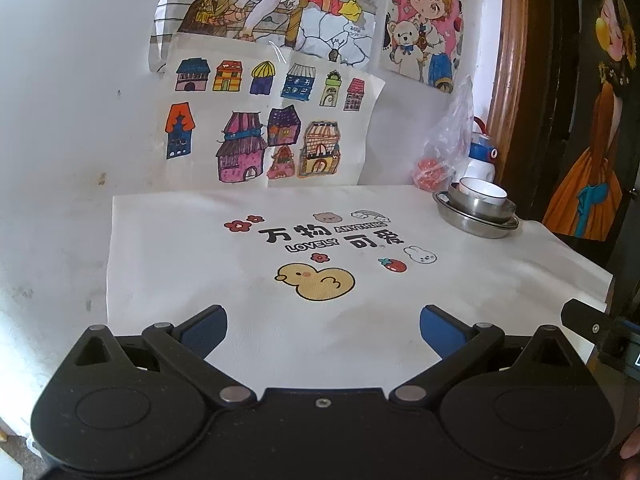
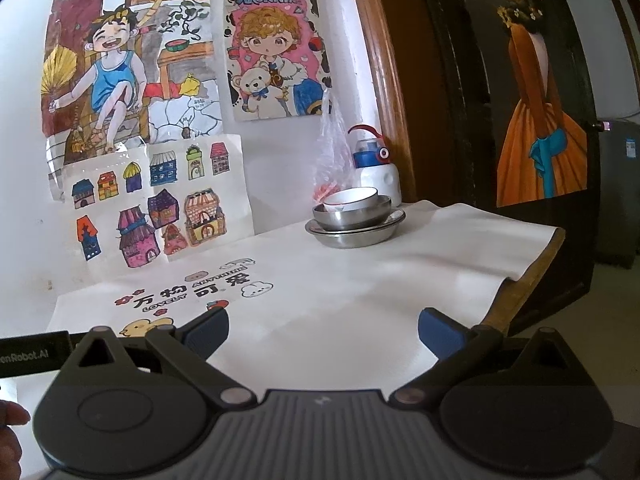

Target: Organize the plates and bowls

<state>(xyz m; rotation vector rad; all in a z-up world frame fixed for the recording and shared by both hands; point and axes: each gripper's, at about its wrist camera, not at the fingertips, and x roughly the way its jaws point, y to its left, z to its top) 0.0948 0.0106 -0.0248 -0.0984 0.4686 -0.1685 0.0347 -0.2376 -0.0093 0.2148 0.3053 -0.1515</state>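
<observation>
Here both grippers are hovering over the white cloth (image 1: pixel 248 280), jaws spread wide and holding nothing: the left gripper (image 1: pixel 323 326) at six o'clock in its view, the right gripper (image 2: pixel 323 330) likewise. The dishes are sitting stacked at the cloth's far corner, at about two o'clock from the left gripper and twelve o'clock from the right: a white bowl (image 2: pixel 352 199) nesting in a steel bowl (image 2: pixel 352 216), resting on steel plates (image 2: pixel 356 232). Behind them a plastic bag (image 2: pixel 336 152) and a bottle (image 2: pixel 378 168) are standing near the wall.
</observation>
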